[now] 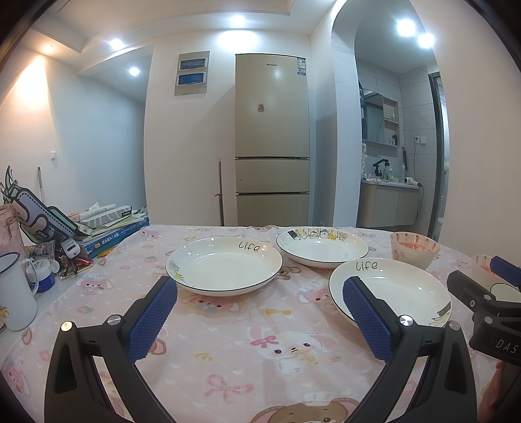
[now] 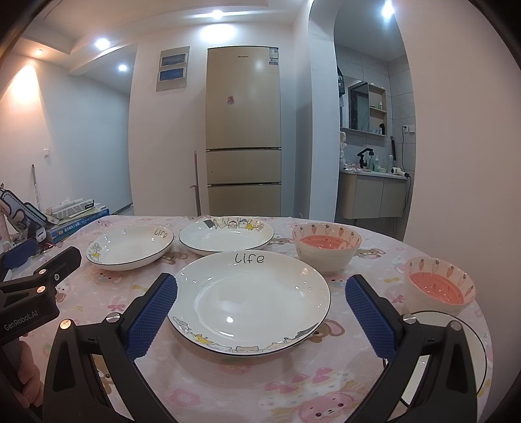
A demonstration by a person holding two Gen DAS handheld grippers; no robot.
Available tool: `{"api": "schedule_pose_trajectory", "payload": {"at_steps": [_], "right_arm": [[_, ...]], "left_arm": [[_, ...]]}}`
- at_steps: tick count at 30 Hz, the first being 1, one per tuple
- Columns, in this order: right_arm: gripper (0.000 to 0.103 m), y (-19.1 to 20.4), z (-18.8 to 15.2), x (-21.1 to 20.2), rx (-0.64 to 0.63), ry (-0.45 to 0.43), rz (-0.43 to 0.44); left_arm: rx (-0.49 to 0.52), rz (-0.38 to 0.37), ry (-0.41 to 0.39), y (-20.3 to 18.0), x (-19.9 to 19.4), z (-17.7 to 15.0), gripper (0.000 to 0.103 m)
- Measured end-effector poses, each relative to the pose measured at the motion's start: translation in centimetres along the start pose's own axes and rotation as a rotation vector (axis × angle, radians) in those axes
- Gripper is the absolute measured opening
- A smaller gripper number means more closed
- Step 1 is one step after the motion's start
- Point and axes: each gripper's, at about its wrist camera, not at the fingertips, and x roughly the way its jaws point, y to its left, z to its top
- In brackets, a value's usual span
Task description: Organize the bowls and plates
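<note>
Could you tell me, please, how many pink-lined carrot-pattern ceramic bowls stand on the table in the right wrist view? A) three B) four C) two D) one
C: one pink-lined carrot-pattern ceramic bowl stands behind the nearest white round "Life" plate, and a second such bowl stands off to its right.

Room: white walls, stepped white ceiling with round recessed lights (image 1: 238, 20) lit. Fridge (image 1: 272, 136), tall, beige, three doors, against the far wall at 12 o'clock; small sticker on the top door. Framed panel (image 1: 192, 73) with two blue pictures, on the wall at 11 o'clock. Stick (image 1: 220, 192) leaning just left of the fridge. Arched doorway (image 1: 338, 97) at 2 o'clock opening onto a tiled washroom: mirror cabinet (image 1: 381, 118), black tap, vanity cupboard (image 1: 389, 203). Table with pink cartoon cloth (image 1: 234, 332) at 6 o'clock. Pile of books (image 1: 110, 227) at 9 o'clock.
</note>
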Motion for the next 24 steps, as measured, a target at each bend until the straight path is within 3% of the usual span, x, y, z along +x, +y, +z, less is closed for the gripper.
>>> {"api": "schedule_pose_trajectory", "payload": {"at_steps": [9,13,15,18,24], "right_arm": [[0.103,-0.1,0.0,-0.1,0.003,-0.003,0.002],[0.103,-0.6,0.0,-1.1,0.029,-0.019,0.028],[0.103,-1.1,0.5,-2.2,0.049,-0.024,0.046],[0.103,-2.2,2.1,-4.1,0.065,-0.053,0.040],[0.103,-5.2,5.5,-6.5,0.101,-0.089,0.005]], "left_arm": [[-0.001,0.012,-0.005,0.0,-0.1,0.0,0.103],[-0.014,0.042,-0.059,-0.2,-2.6,0.4,0.103],[0.018,-0.009,-0.101,-0.7,-4.4,1.5,0.103],[0.078,-0.001,-0.145,-2.0,-6.6,3.7,0.103],[0.053,-0.016,-0.152,-3.7,-7.8,6.4,0.103]]}}
